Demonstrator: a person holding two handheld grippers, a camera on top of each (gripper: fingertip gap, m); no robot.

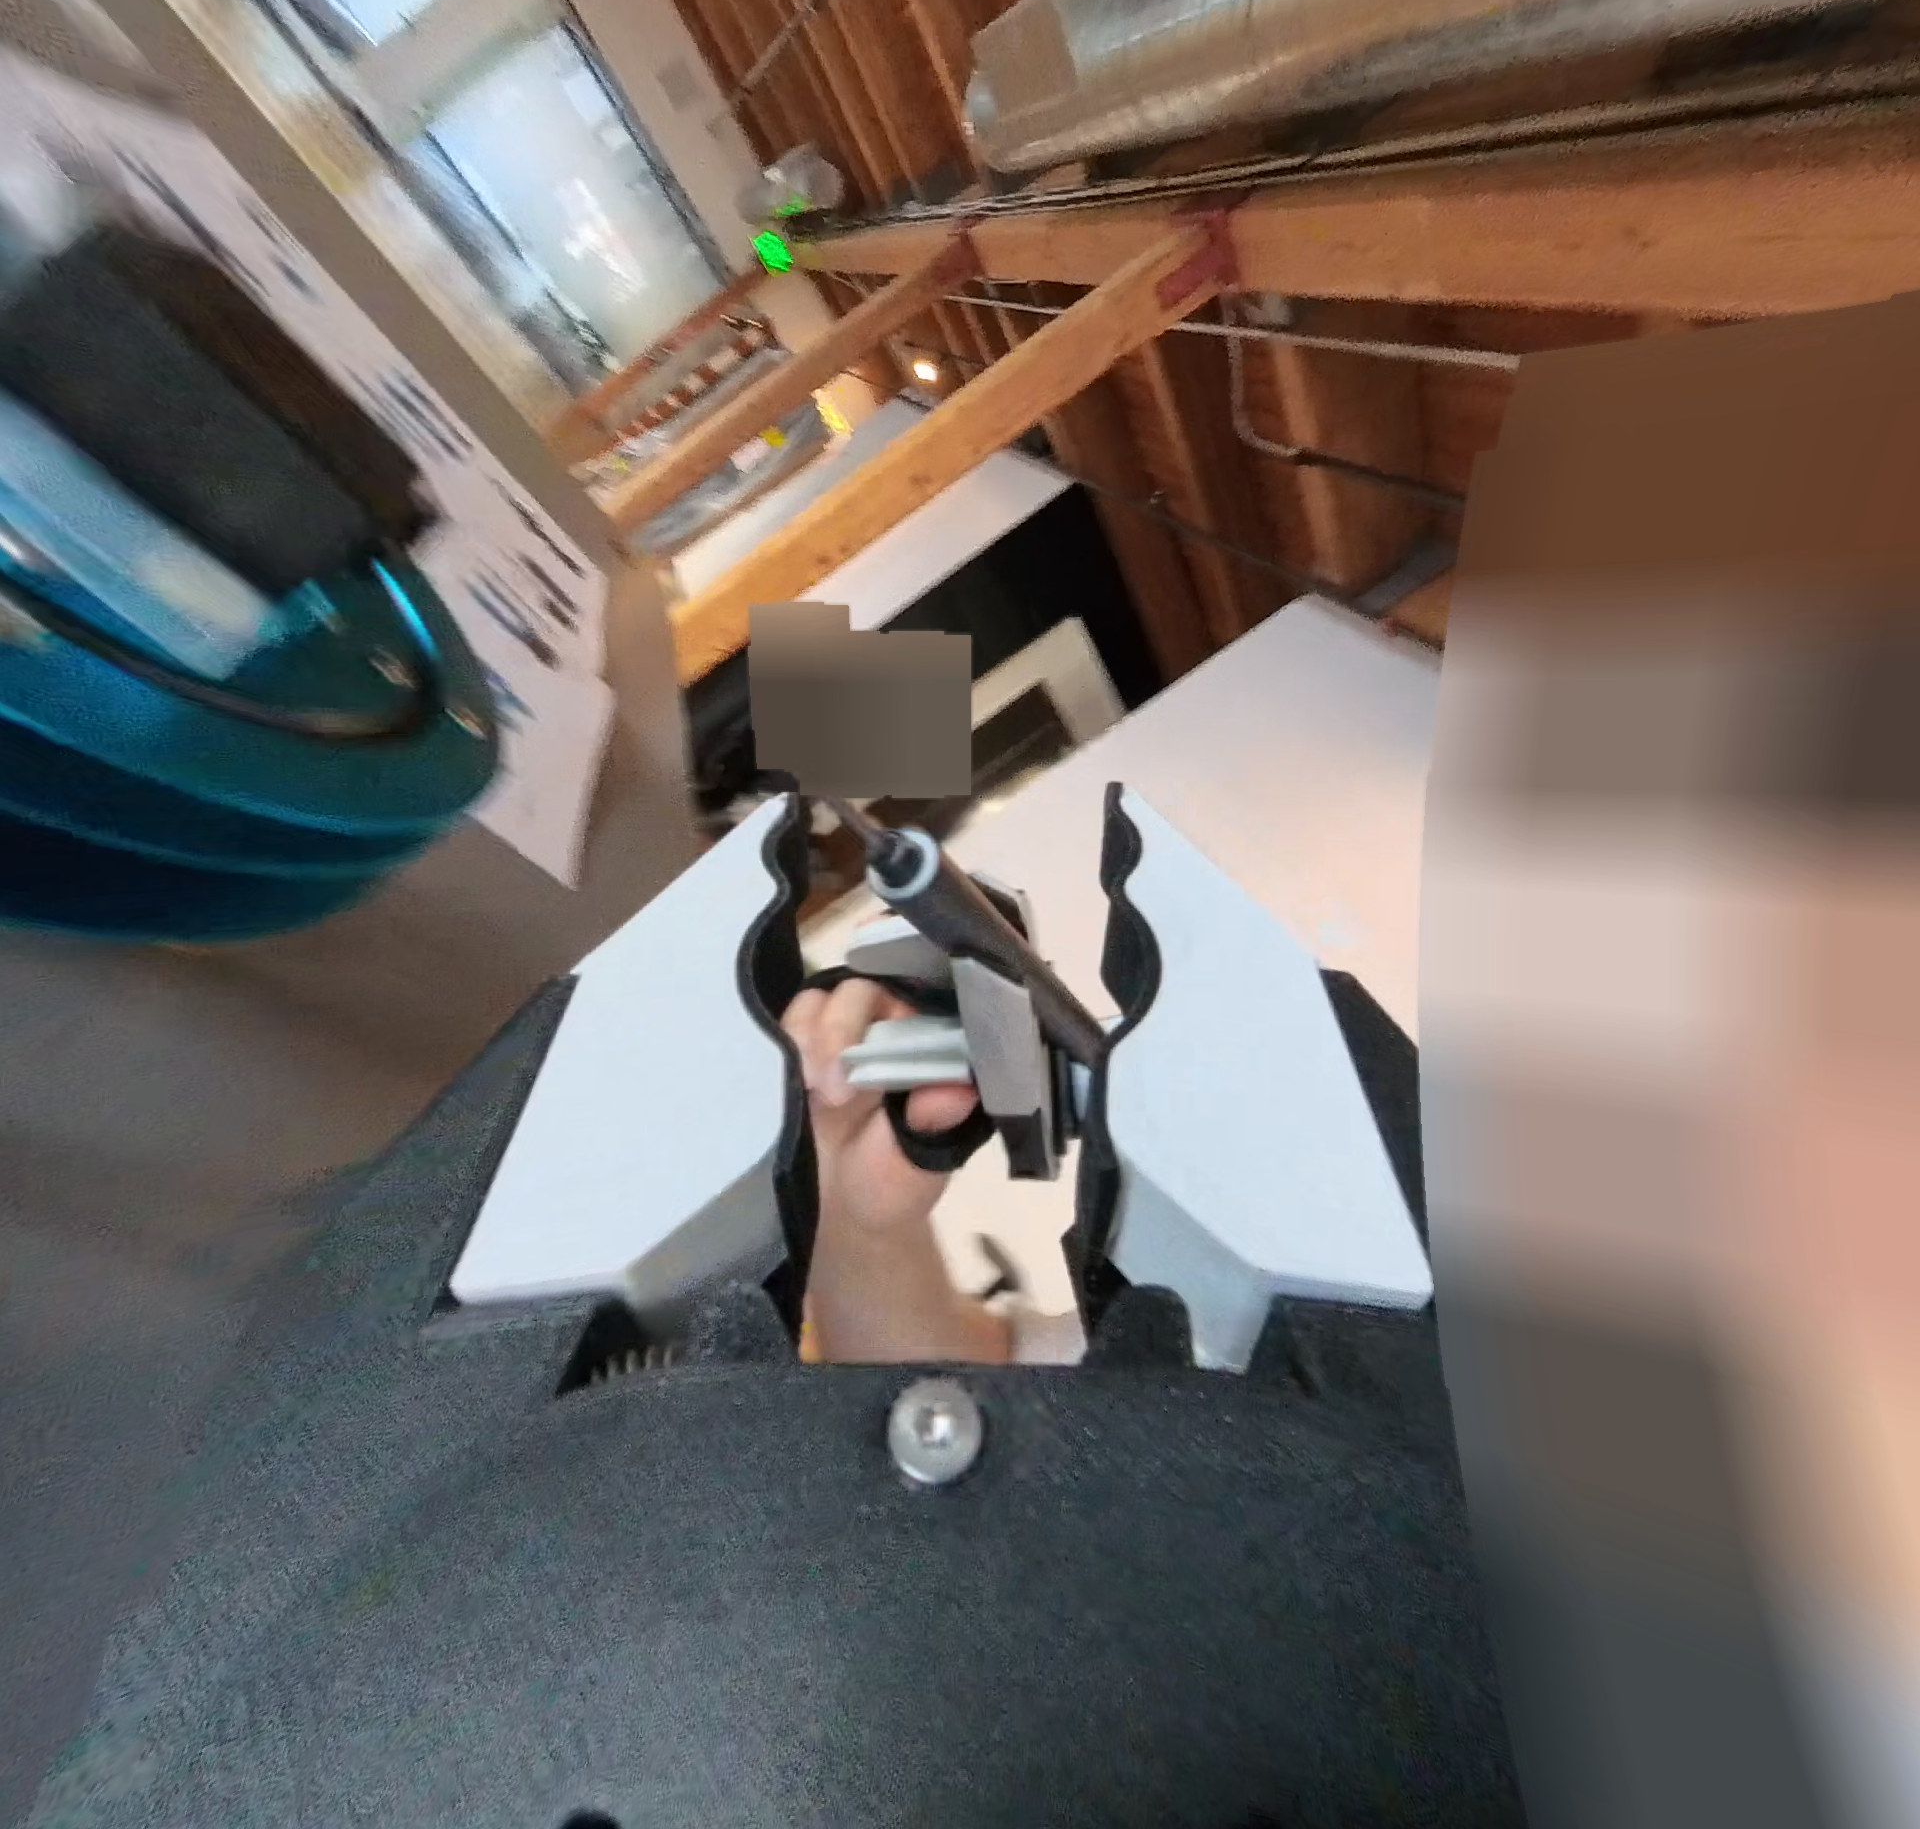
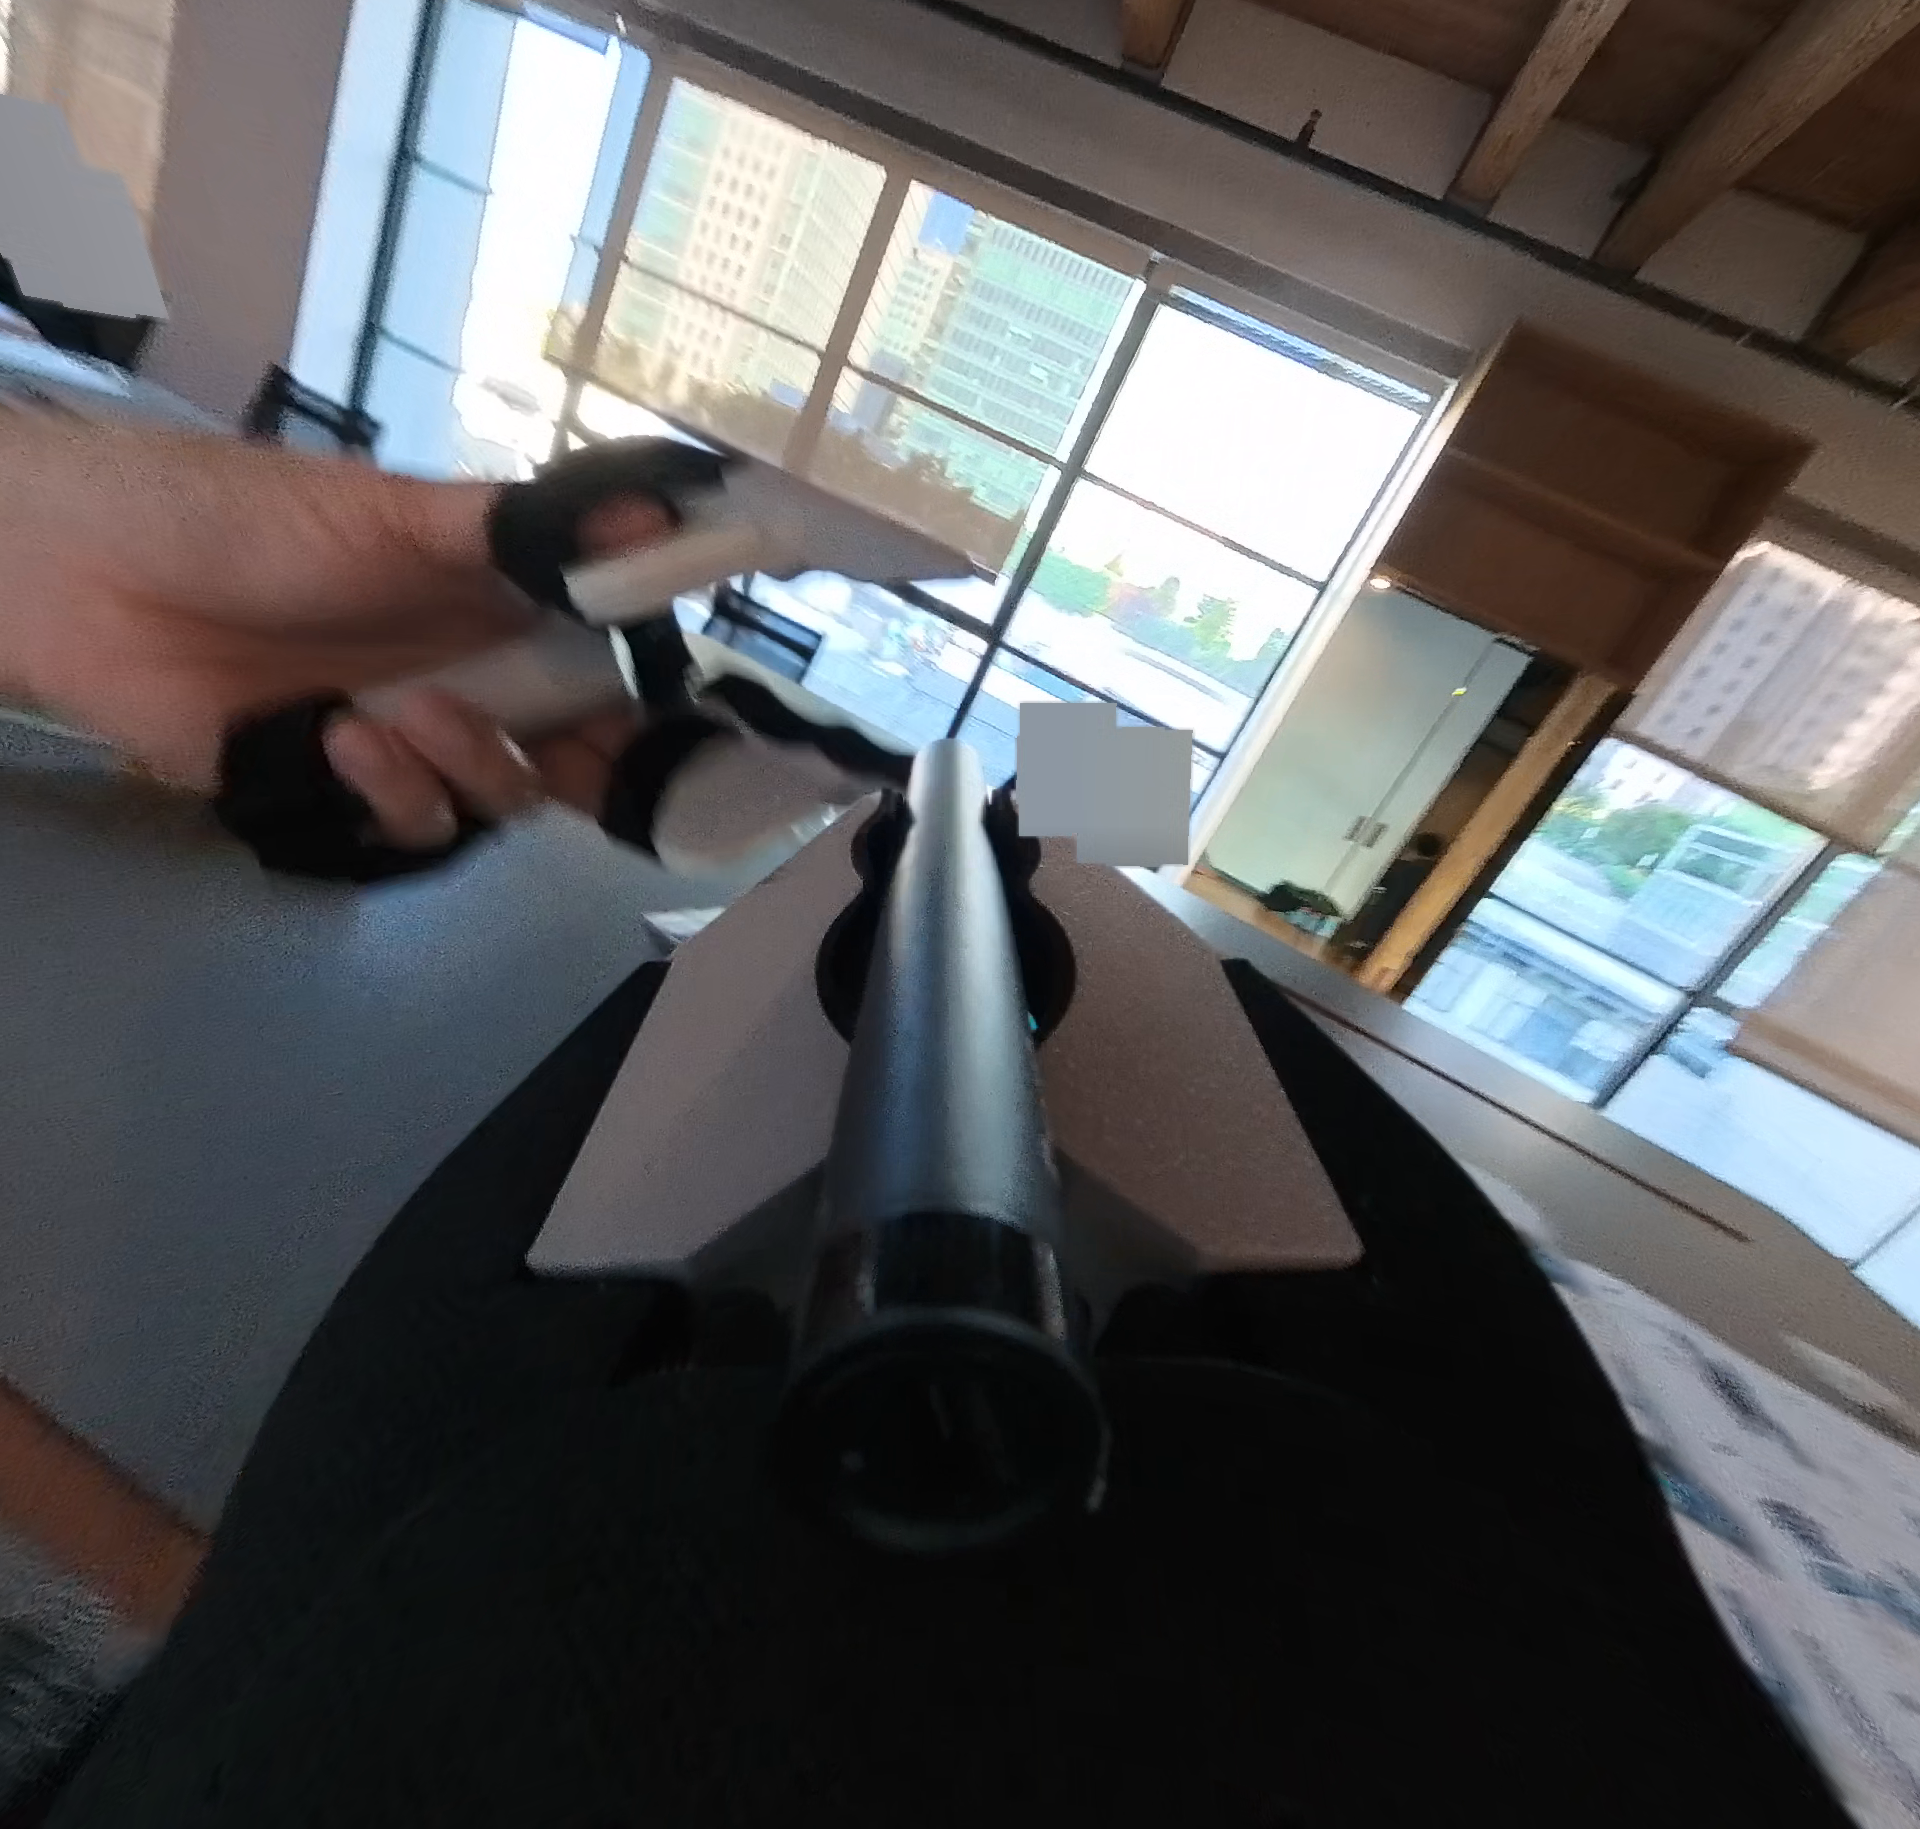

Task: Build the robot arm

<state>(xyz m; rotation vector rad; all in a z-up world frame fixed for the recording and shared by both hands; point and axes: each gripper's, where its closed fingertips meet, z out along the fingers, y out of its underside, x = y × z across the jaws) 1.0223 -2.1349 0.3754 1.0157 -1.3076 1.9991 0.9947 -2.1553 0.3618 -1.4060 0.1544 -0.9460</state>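
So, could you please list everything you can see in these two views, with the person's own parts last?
Tube: one, grey metal with a black knurled cap, lying lengthwise between the right gripper's fingers.
Round object: one, teal and black, blurred, at left of the left wrist view.
Table: one, white, beyond the left gripper.
Windows: several panes, dark frames, buildings outside.
Ceiling beams: several, light wood.
Duct: one, silver, overhead.
Left gripper: white fingers, black pads, open, empty.
Right gripper: grey fingers, shut on the tube.
Hand: one, holding the left gripper's handle.
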